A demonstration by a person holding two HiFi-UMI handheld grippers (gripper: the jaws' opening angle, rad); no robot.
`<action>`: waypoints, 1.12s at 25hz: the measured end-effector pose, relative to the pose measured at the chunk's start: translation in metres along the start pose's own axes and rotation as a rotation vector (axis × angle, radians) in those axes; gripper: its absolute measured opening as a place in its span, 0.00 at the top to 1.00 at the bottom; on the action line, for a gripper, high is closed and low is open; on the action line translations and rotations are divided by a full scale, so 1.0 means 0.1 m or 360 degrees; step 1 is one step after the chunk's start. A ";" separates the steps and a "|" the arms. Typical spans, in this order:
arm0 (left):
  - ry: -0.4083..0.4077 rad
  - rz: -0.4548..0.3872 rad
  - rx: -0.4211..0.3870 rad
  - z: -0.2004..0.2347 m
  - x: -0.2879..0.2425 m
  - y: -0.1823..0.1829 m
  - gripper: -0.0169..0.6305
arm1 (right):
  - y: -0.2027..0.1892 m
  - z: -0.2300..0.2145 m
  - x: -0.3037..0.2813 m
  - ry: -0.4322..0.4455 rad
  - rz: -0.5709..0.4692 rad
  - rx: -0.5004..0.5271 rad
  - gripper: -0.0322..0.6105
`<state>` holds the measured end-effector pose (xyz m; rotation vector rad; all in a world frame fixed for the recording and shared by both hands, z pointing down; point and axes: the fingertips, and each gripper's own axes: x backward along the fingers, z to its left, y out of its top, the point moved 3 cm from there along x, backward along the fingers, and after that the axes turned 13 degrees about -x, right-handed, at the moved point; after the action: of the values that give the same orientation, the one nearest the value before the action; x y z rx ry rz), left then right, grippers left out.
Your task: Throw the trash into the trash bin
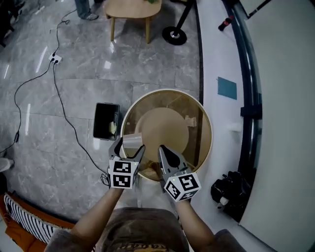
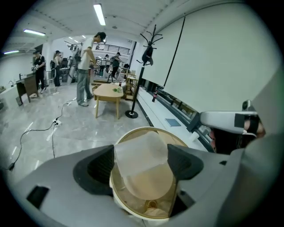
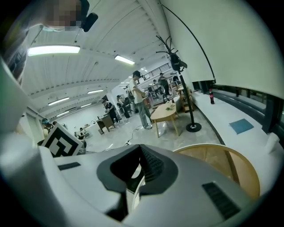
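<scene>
My left gripper (image 1: 130, 147) is shut on a clear plastic cup (image 1: 132, 141), held over the near left edge of a round tan glass-topped table (image 1: 204, 133). In the left gripper view the cup (image 2: 141, 153) lies sideways between the jaws of the left gripper (image 2: 142, 159), with the table's cream rim (image 2: 133, 135) behind it. A black trash bin (image 1: 106, 120) stands on the floor just left of the table, with something pale inside. My right gripper (image 1: 165, 153) hovers beside the left one over the table's near edge. Its jaws are shut with nothing between them in the right gripper view (image 3: 135, 173).
A small clear object (image 1: 189, 119) lies on the table top. A black cable (image 1: 64, 113) runs across the grey floor past the bin. A wooden table (image 1: 132, 10) and a coat stand base (image 1: 174, 35) are farther off. A white ledge (image 1: 216, 59) runs along the right.
</scene>
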<state>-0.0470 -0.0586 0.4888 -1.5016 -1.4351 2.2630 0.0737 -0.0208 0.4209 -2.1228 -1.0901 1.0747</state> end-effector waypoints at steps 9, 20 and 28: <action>0.0258 -0.0042 0.0181 1.04 0.67 -0.21 0.38 | -0.14 0.95 -0.62 0.0230 0.0115 0.0107 0.92; 0.0338 -0.0033 0.0307 1.83 0.56 -0.65 0.38 | -0.44 1.23 -1.29 0.0288 0.0205 0.0170 0.92; 0.0299 0.0029 0.0354 2.17 -0.34 -1.48 0.38 | -0.97 0.85 -1.86 0.0273 0.0231 0.0186 0.92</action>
<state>-0.2527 -0.1348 0.6377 -1.6096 -1.0851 2.1399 -0.1057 -0.1168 0.5209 -2.1806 -0.7854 0.9741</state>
